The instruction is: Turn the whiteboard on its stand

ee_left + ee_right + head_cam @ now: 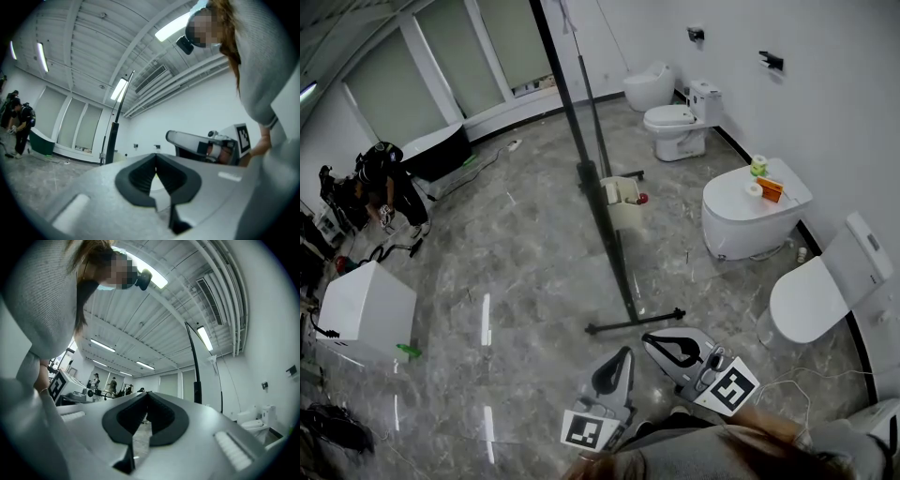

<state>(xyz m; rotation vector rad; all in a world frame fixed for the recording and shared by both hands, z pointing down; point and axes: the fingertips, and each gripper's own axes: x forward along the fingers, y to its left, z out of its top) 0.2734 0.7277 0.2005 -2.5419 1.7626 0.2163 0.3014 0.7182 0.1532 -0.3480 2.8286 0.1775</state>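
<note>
Head view: whiteboard point(598, 202) stands edge-on at 12 o'clock from both tongs, apart from them. Left tongs point(623, 354) and right tongs point(651, 339) are each closed, gripping nothing.

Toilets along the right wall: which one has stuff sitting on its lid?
The wide, rounded toilet midway along the row: it alone has an orange box and a white roll on its closed lid.

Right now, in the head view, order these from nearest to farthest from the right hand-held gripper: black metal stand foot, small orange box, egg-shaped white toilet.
1. Black metal stand foot, just ahead of the right hand-held gripper.
2. Small orange box, on a toilet lid, right.
3. Egg-shaped white toilet, far back wall.
</note>
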